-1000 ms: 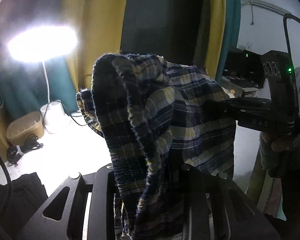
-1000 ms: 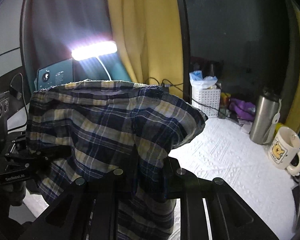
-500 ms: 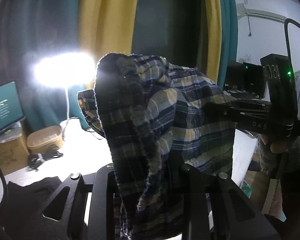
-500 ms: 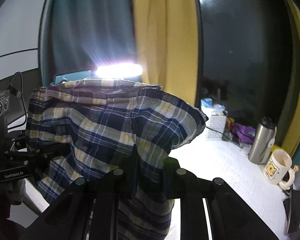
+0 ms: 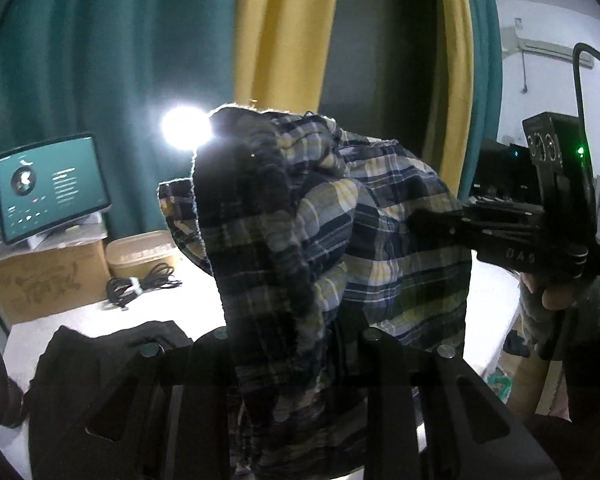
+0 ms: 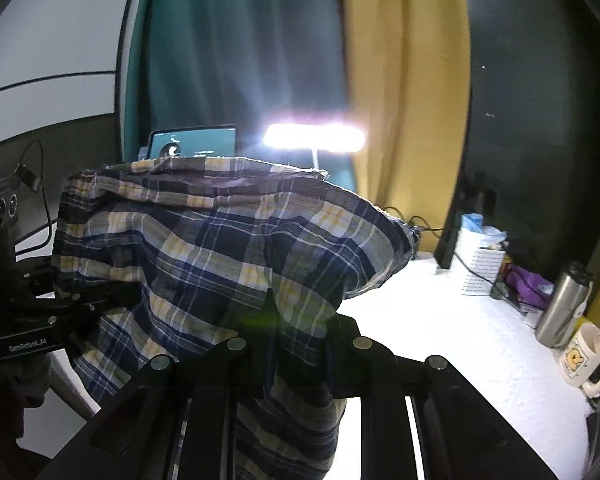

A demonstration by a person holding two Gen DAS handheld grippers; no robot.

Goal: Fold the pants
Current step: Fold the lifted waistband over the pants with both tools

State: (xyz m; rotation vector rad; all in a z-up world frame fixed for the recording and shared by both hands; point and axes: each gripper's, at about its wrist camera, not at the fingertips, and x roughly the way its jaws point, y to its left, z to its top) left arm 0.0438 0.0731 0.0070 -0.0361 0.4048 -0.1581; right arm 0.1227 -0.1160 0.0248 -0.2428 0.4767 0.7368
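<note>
The left gripper [image 5: 336, 332] and the right gripper [image 6: 300, 320] both tilt slightly downward, each clamped on the blue-and-yellow plaid cotton pants [image 6: 220, 248], which hang bunched between them, lifted clear above the white textured desk [image 6: 440, 332] ahead of both.

pants [image 6: 220, 248] above table [image 6: 440, 340], mug [image 6: 584, 354] right of flask [image 6: 562, 308]
</note>
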